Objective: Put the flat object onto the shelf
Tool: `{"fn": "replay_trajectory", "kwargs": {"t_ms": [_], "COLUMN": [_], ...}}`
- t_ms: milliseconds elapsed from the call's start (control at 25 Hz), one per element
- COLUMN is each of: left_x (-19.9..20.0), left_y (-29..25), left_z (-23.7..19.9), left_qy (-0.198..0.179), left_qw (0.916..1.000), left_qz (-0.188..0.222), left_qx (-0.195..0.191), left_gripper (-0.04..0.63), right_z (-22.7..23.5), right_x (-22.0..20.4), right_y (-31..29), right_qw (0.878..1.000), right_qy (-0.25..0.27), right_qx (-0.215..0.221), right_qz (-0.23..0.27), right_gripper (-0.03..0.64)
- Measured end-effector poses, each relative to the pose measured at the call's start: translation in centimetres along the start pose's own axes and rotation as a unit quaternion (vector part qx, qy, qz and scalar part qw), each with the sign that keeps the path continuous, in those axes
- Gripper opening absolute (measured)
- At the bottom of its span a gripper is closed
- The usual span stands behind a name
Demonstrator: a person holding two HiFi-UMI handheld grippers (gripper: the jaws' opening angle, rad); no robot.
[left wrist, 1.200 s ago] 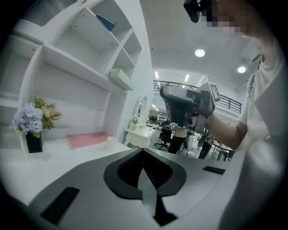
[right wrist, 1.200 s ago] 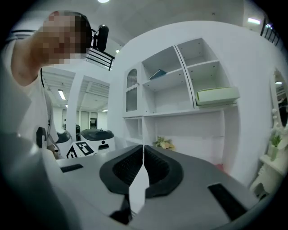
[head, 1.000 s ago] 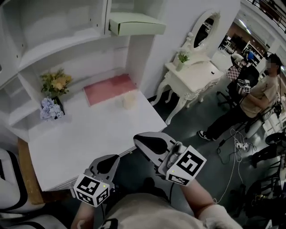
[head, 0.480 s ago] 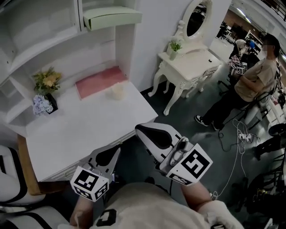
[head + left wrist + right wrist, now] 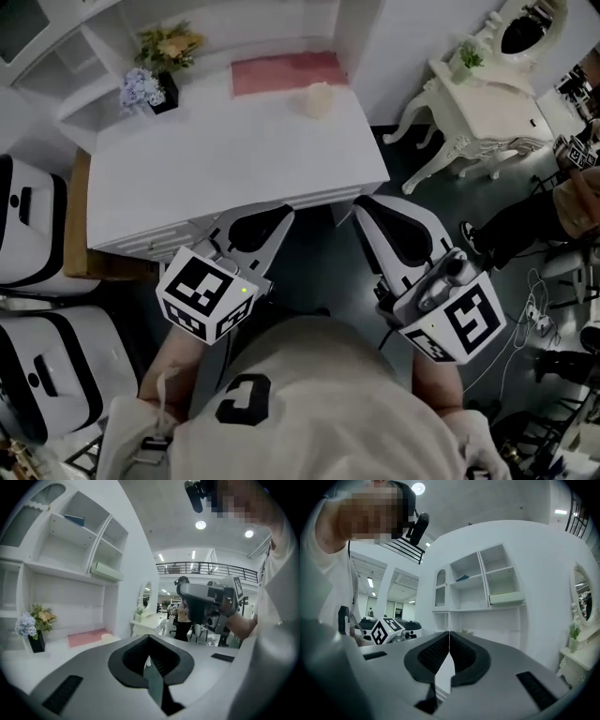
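A flat pink mat lies at the back of the white desk, below the shelf unit, with a small cream round thing in front of it. The left gripper view shows the mat and a flat pale green box lying on a shelf. My left gripper and right gripper hover at the desk's front edge, close to my body, both shut and empty. In the right gripper view the jaws meet, with the green box far ahead.
A vase of flowers stands at the desk's back left. White padded seats stand to the left. A white dressing table stands to the right, with a person and floor cables beyond.
The head view has swung and tilted further down. Both grippers now sit higher in the frame, at the desk's front edge, still shut and empty.
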State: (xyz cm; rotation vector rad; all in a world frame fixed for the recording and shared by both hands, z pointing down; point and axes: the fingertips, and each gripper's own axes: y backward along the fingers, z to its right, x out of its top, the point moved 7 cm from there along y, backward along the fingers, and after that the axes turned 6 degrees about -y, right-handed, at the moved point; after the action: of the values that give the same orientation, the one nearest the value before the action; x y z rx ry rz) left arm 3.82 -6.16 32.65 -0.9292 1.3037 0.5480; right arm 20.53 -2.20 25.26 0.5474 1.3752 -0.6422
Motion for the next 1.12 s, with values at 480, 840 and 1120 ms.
{"fn": "replay_trajectory", "kwargs": {"t_ms": [480,840,1120], "left_x": [-1.1,-0.9,-2.2], "left_y": [0.5,1.5,2.5], "left_z": [5.4,8.4,8.8], "left_qy": [0.01,0.01,0.005], "left_qw": [0.9986,0.9955,0.9925], "left_qz": [-0.02,-0.042,-0.066], "left_qx": [0.048,0.084,0.103], "left_gripper": [0.012,0.012,0.012], "right_z": [0.8,0.2,-0.4], "right_x": [-2.7,-4.5,-6.1], "right_y": [3.8,5.9,5.0], "right_qw": [0.998,0.994,0.988], "right_qy": [-0.04,-0.041,-0.031], "right_qx": [0.042,0.095,0.123], "right_qz": [-0.027,-0.044,-0.091], "right_gripper": [0.025,0.025,0.025]}}
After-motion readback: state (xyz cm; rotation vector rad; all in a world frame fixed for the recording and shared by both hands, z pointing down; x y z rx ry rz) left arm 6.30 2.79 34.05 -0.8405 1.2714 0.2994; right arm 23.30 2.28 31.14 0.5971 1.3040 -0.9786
